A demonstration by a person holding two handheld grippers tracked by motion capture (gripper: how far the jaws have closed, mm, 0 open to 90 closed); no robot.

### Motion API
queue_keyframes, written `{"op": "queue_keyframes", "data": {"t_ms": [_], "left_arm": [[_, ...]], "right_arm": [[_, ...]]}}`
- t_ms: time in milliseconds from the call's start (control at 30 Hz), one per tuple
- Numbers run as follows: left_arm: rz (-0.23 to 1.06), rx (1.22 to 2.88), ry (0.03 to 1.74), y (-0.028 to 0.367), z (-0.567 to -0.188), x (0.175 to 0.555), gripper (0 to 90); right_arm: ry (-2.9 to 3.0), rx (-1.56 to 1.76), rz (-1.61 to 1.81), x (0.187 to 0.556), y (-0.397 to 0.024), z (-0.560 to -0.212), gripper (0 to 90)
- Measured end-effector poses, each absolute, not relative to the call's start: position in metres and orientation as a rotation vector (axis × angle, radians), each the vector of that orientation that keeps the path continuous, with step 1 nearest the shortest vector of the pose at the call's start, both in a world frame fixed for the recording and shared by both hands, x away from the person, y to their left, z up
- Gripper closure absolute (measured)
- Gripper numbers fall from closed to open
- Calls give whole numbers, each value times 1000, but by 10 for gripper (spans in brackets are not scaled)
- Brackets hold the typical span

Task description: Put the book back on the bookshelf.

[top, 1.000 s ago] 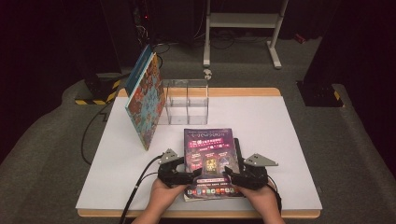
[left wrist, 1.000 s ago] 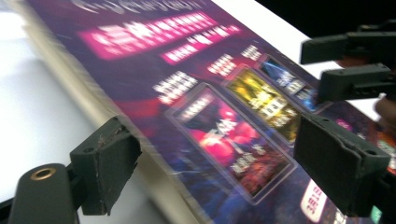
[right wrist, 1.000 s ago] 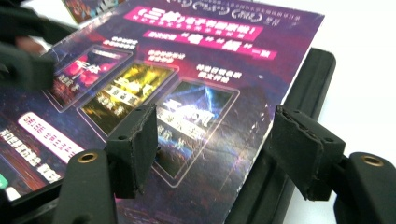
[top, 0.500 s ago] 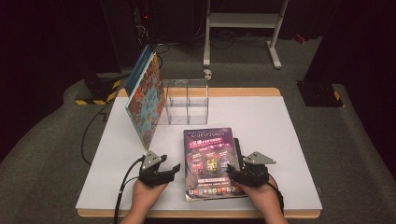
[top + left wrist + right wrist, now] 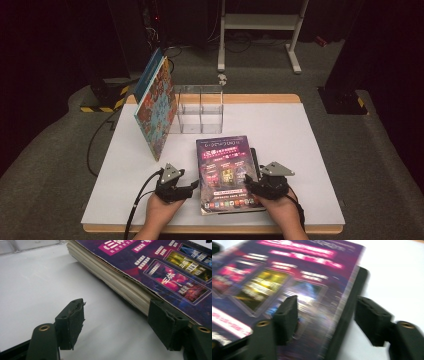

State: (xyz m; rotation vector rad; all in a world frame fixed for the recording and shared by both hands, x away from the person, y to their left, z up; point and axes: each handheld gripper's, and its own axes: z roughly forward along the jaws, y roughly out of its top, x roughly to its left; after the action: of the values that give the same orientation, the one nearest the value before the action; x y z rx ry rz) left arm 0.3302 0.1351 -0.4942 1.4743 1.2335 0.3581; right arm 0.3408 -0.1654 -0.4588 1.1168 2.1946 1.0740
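Note:
A purple paperback lies flat at the table's front centre, on top of a black slab that sticks out along its right side. My left gripper is at the book's left edge. In the left gripper view its jaws have narrowed in the last second but stand apart. One pad hangs over bare table and the other sits against the page edge. My right gripper straddles the right edge. One jaw is above the cover and the other is beyond the slab, with gaps showing.
A colourful large book leans tilted against a clear acrylic divider box at the back left of the white table. A white metal stand is on the floor behind. Cables trail from the left gripper off the front edge.
The left gripper has drawn back leftward off the book's cover to its left edge. The right gripper has stayed at the right edge.

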Motion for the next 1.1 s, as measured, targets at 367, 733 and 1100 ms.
{"op": "queue_keyframes", "data": {"t_ms": [367,733,1100], "left_arm": [[338,1430,1220,143,-490,325,281],[278,1380,1162,128,-476,324,241],[225,1404,1151,93,-478,335,198]], "right_arm": [[2179,1131,1053,345,-161,-465,250],[2126,1205,1066,341,-182,-466,266],[2141,1243,1130,327,-193,-468,278]]}}
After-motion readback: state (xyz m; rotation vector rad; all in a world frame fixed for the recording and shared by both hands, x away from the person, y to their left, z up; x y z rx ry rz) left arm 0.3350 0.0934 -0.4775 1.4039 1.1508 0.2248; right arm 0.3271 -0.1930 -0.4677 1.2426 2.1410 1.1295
